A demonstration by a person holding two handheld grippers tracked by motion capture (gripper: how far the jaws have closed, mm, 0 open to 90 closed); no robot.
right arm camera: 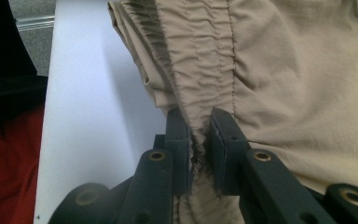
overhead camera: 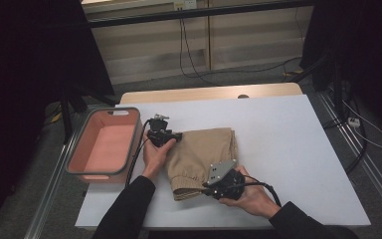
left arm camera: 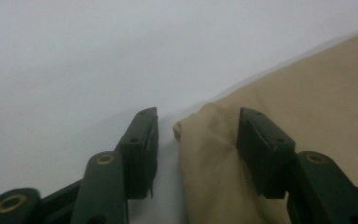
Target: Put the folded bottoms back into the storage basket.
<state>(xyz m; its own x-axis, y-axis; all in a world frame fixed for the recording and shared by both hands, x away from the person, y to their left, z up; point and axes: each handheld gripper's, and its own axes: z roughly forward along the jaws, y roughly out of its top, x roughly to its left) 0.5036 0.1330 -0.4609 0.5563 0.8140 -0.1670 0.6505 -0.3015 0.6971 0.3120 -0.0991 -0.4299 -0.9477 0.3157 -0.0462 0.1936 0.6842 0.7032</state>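
1. While the right gripper (right arm camera: 199, 140) pinches the gathered waistband of the folded tan shorts (overhead camera: 204, 154) at centre frame, the cloth is anchored for lifting.
2. Left gripper (left arm camera: 198, 140) stands half spread, straddling the upper-left corner; its pads seem not to press yet.
3. Long axis runs from lower left, waistband end, to upper right, beside the pink bin (overhead camera: 82, 134).

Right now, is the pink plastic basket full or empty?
Empty: the pink plastic basket shows bare floor inside; the folded tan garment lies beside it.

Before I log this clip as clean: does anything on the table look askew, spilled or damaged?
Nothing stands out. The folded tan shorts lie flat on the white table, and the pink basket sits upright at its left edge.
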